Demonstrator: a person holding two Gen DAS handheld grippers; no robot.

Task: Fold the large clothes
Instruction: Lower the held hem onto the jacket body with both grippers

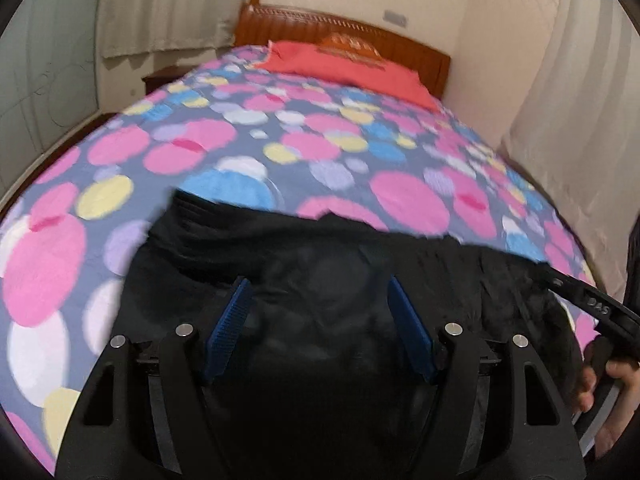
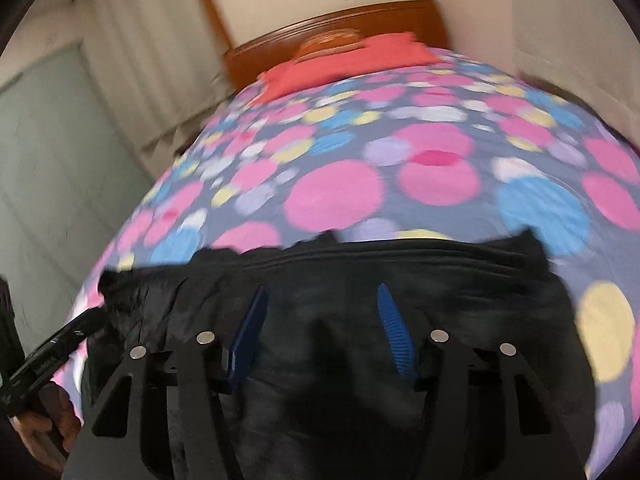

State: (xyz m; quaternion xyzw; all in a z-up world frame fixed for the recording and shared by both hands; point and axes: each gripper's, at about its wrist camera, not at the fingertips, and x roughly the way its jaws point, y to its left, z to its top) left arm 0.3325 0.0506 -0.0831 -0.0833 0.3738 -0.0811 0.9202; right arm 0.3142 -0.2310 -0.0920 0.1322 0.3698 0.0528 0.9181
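Observation:
A black garment (image 1: 320,264) lies on the polka-dot bedspread (image 1: 200,148) at the near end of the bed. It also shows in the right wrist view (image 2: 400,272), with a straight seamed edge facing the headboard. My left gripper (image 1: 318,284) is open just above the cloth, blue pads (image 1: 230,320) wide apart, nothing between them. My right gripper (image 2: 322,296) is open above the garment too, blue pads (image 2: 394,328) apart and empty. The right gripper's body (image 1: 592,308) shows at the right edge of the left wrist view, and the left gripper's body (image 2: 48,352) at the left edge of the right wrist view.
A red pillow (image 1: 348,68) lies at the far end against the wooden headboard (image 1: 340,28). Pale curtains (image 1: 160,8) hang left and right of the bed. A dark nightstand (image 1: 158,80) stands at the far left. The floor drops off at the bed's left side.

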